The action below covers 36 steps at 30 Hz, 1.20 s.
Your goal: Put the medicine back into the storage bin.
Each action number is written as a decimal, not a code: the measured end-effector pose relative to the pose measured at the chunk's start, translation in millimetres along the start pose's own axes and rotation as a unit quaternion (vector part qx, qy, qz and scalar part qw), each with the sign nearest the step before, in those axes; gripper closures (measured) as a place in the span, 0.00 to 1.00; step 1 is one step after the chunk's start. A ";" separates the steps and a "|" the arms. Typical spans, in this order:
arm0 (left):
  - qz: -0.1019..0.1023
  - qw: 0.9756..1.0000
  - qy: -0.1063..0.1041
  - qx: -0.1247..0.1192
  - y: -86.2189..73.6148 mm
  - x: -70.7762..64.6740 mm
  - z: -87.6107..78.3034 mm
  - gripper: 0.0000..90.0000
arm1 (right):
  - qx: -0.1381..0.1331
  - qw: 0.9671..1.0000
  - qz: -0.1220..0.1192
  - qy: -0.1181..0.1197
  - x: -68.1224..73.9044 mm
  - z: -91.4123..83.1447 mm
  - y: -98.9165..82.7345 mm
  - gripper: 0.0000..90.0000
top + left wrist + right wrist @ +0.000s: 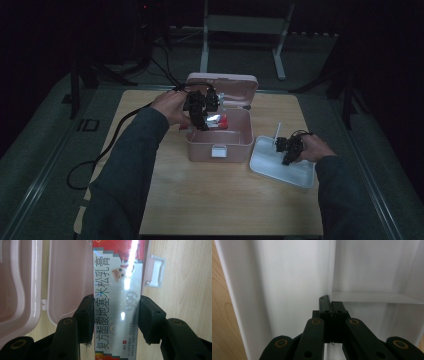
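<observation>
So the left gripper point(117, 320) has its 2 black jaws clamped on the long sides of a silver and red ointment box point(117, 302), pads pressing flat against it, Chinese print running along its length. In the high view that same left gripper point(202, 114) hangs over the open pink case point(220, 142), and the ointment box point(219, 120) sits just above the case's inside, near its back-left corner, not resting on the bottom as far as I can tell. The case lid point(235, 85) stands up at the back, and the white latch point(218, 150) is on the front wall. Over on the other side, the right gripper point(331, 306) has its jaws pinched fully together with nothing between them, tips down inside the white divider tray point(294, 277). From the high view the right gripper point(286, 150) is right of the case, inside the tray point(300, 175), which sits just beside the case's front-right corner on the wooden table point(210, 200). 1 thin white stick point(277, 131) pokes up at the tray's back edge
</observation>
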<state>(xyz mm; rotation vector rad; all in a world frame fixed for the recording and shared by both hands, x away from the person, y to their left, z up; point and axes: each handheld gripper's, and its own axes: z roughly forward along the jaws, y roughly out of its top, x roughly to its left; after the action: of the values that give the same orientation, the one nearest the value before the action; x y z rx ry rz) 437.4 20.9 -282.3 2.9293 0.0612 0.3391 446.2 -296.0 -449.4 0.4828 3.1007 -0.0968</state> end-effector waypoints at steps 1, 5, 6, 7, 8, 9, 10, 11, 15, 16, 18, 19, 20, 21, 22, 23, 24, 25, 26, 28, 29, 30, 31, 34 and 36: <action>0.001 1.000 -0.001 -0.002 0.6 0.1 1.1 0.57 | 0.000 1.000 0.000 0.000 0.0 0.0 0.1 0.99; 0.009 1.000 0.000 -0.007 3.1 1.5 4.8 0.57 | 0.000 1.000 0.000 0.000 0.0 0.1 0.5 0.99; 0.014 1.000 -0.001 -0.006 3.9 2.1 5.6 0.57 | 0.000 1.000 -0.001 0.000 0.0 0.0 0.6 0.99; 0.016 1.000 -0.001 -0.009 4.6 2.4 6.7 0.57 | 0.001 1.000 -0.001 0.000 0.0 0.0 0.8 0.99; 0.016 1.000 -0.004 -0.009 5.3 2.1 7.6 0.57 | 0.001 1.000 -0.001 0.000 0.0 0.0 0.9 0.99; 0.021 1.000 -0.006 -0.010 6.3 2.4 8.7 0.57 | 0.001 1.000 0.000 0.001 0.2 0.0 1.1 0.99; 0.018 1.000 -0.010 -0.011 7.1 1.5 10.1 0.57 | 0.001 1.000 0.000 0.001 0.2 0.0 1.2 0.99; 0.023 1.000 -0.009 -0.010 8.2 1.7 11.3 0.57 | 0.001 1.000 0.000 0.000 0.3 0.0 1.3 0.99; 0.025 1.000 -0.014 -0.002 12.1 1.7 15.6 0.57 | 0.001 1.000 -0.001 0.001 0.6 0.0 1.4 0.99; 0.027 1.000 -0.010 -0.001 13.5 1.1 16.2 0.57 | 0.001 1.000 -0.001 0.000 0.6 -0.1 1.5 0.99; 0.031 0.999 -0.007 -0.003 17.3 -0.2 16.4 0.57 | 0.001 1.000 -0.001 0.001 0.7 -0.1 1.7 0.99; 0.032 0.999 -0.008 -0.004 19.5 -0.9 16.4 0.57 | 0.001 1.000 -0.001 0.001 0.7 -0.1 1.8 0.99; 0.036 0.999 -0.008 -0.003 21.9 -1.2 16.3 0.57 | 0.000 1.000 -0.003 0.001 0.5 0.0 1.9 0.99; 0.033 0.999 -0.012 -0.006 24.0 -1.6 17.0 0.57 | -0.002 1.000 -0.005 0.002 0.3 0.3 2.0 0.99; 0.035 0.999 -0.013 -0.006 25.8 -1.3 17.3 0.57 | -0.002 1.000 -0.005 0.002 0.4 0.3 2.0 0.99; 0.038 0.999 -0.013 -0.006 27.4 -1.4 18.4 0.57 | -0.002 1.000 -0.004 0.001 0.5 0.2 2.0 0.99; 0.040 0.999 -0.012 -0.005 28.9 -1.4 19.6 0.57 | -0.002 1.000 -0.003 0.000 0.8 0.0 1.9 0.99; 0.043 0.999 -0.014 -0.005 30.6 -1.5 20.8 0.57 | -0.002 1.000 -0.003 0.000 0.9 0.0 1.8 0.99; 0.041 0.999 -0.017 -0.005 31.7 -2.0 22.3 0.57 | -0.002 1.000 -0.003 -0.001 1.0 0.0 1.8 0.99; 0.043 0.999 -0.018 -0.003 34.0 -2.2 25.1 0.57 | -0.001 1.000 -0.001 -0.001 1.3 -0.1 2.0 0.99; 0.042 0.999 -0.020 -0.002 35.0 -2.3 26.5 0.57 | -0.001 1.000 -0.001 -0.001 1.4 0.0 2.0 0.99; 0.043 0.999 -0.020 0.000 36.1 -2.3 27.7 0.57 | -0.001 1.000 -0.002 -0.001 1.5 0.0 2.1 0.99; 0.042 0.999 -0.022 0.002 36.9 -2.6 29.0 0.57 | -0.001 1.000 -0.002 -0.001 1.5 0.0 2.1 0.99; 0.044 0.999 -0.026 0.005 39.4 -3.3 33.6 0.57 | 0.000 1.000 -0.003 -0.001 1.8 -0.1 2.3 0.99; 0.046 0.998 -0.030 0.007 41.1 -4.3 36.6 0.57 | 0.000 1.000 -0.001 0.000 2.3 -0.1 2.8 0.99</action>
<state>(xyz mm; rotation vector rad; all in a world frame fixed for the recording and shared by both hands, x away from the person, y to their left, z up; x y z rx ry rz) 442.5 -26.5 -310.3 2.9608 -0.0798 0.2662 444.8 -292.7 -449.5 0.4792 3.1019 -0.0968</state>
